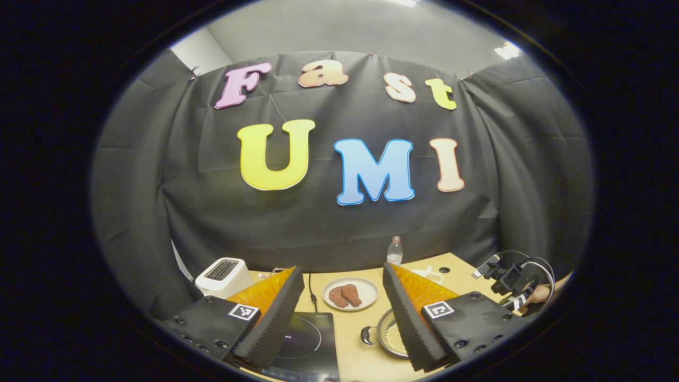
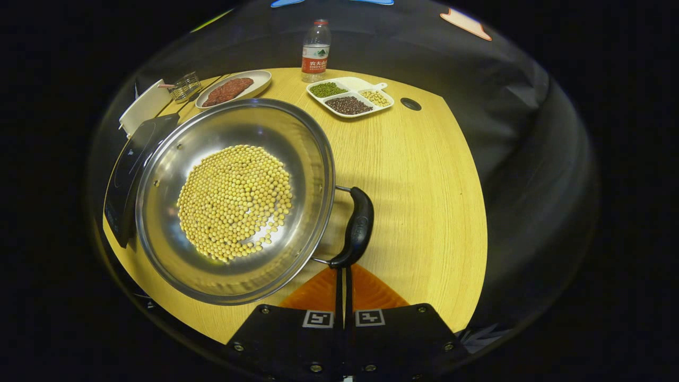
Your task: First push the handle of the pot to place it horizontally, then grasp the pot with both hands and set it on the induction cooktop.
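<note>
Two grippers, one pot — entry by position.

Pot (image 2: pixel 233 201): steel, round, holding a layer of yellow beans; sits on the bench (image 2: pixel 424 185), its far-left rim overlapping the edge of the induction cooktop (image 2: pixel 127 175) in the right gripper view. Not yet on the cooktop proper.

Handle (image 2: pixel 356 225): dark, curved, on the pot's near-right side; long axis runs roughly straight away from the right gripper, its near end just ahead of the fingertips, contact uncertain.

Right gripper (image 2: pixel 342 276): fingers closed together, nothing between them — set for a sideways push, judged.

Left gripper (image 1: pixel 345 313): fingers spread wide, empty, raised above the bench; the cooktop (image 1: pixel 310 339) lies under its left finger, the pot (image 1: pixel 390 334) under its right.

Nearer hand for the handle: right.

Also present: plate of meat (image 1: pixel 350 293), water bottle (image 2: pixel 316 50), divided dish (image 2: pixel 350 98), toaster (image 1: pixel 223 276).
</note>
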The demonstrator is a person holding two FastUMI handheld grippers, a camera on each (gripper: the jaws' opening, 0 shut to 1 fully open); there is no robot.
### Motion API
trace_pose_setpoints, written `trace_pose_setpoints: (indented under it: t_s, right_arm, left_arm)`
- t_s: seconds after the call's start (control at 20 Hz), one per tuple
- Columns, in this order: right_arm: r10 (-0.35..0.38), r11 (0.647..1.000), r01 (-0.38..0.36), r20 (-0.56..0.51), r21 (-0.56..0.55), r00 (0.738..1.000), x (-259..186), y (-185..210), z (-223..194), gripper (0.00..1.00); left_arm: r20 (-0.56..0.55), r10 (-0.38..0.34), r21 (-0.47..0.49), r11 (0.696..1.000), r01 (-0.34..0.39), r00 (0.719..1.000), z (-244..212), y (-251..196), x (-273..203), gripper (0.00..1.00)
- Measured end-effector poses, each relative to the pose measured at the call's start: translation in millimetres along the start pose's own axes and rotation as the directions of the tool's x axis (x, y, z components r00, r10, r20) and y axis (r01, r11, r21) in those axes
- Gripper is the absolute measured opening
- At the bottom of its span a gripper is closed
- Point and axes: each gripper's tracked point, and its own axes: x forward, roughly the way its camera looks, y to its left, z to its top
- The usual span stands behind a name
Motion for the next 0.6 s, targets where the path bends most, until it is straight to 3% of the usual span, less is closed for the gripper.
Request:
trace_pose_setpoints:
  t_s: [0.45, 0.6]
  right_arm:
    - [-0.020, 0.999, 0.019, 0.041, 0.035, 0.999, -7, -7, 10, 0.01]
    - [0.036, 0.993, -0.047, 0.098, 0.105, 0.994, -28, 4, 14, 0.01]
  left_arm:
    - [-0.023, -0.016, -0.009, 1.000, 0.015, 1.000, -11, -5, 11, 0.99]
    - [-0.039, -0.028, -0.026, 0.999, 0.027, 0.999, -22, -10, 16, 0.97]
